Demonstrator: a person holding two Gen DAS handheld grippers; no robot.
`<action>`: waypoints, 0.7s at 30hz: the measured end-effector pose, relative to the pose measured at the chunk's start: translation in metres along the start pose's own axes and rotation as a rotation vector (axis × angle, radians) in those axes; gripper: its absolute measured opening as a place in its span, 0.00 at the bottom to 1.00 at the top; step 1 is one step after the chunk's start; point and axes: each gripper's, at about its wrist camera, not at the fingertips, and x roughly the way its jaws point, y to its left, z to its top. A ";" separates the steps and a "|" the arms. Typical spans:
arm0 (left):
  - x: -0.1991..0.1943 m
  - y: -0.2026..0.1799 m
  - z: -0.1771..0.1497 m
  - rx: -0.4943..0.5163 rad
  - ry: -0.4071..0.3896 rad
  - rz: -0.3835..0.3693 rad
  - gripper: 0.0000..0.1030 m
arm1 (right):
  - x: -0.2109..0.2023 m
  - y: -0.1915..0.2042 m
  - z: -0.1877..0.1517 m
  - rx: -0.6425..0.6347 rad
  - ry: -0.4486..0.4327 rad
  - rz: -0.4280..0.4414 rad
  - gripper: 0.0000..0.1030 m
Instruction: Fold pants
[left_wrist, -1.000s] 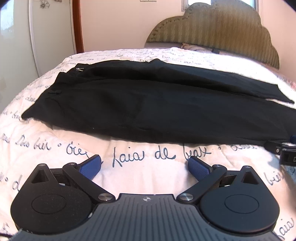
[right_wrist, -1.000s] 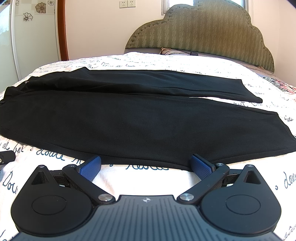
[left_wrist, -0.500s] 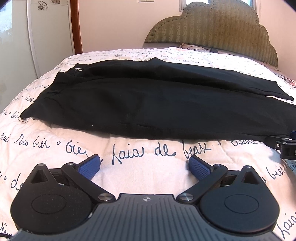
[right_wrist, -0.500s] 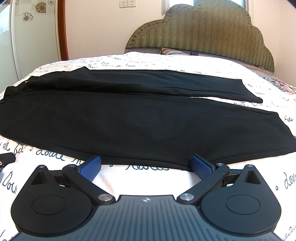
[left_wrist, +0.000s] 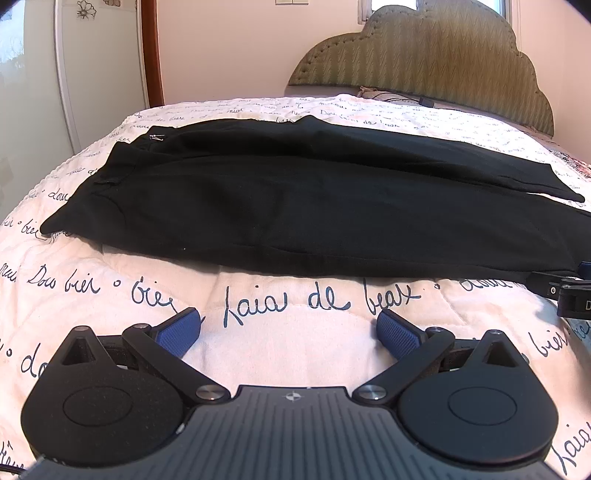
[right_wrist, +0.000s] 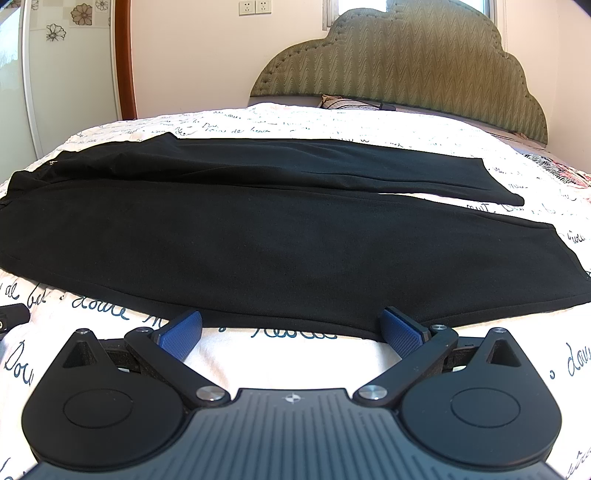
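Black pants lie flat across the bedspread, long axis left-right in frame, waistband at upper left, hems at right. Your right gripper is nearer, fingers spread wide and empty, pads at the near hem edge. Your left gripper, equally spread and empty, sits back from the edge.

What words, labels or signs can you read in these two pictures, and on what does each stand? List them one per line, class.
"faia de beax": handwriting-style print on the bedspread, my best reading.
"Dou bier", "bien": same bedspread print, loosely legible.
"D": cut-off white letter on the right gripper at the left view's edge.
Smaller script farther up the bedspread: too blurred to read.
Black pants, headboard, wall sockets: no text.
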 end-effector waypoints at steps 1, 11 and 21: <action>0.000 0.001 0.000 0.000 0.000 0.000 1.00 | 0.000 0.000 0.000 0.000 0.000 0.000 1.00; 0.000 0.000 0.000 0.003 -0.001 0.003 1.00 | -0.001 0.000 0.000 -0.001 0.000 0.000 1.00; 0.000 0.000 -0.001 0.004 -0.001 0.005 1.00 | -0.002 -0.001 -0.001 0.000 0.001 0.001 1.00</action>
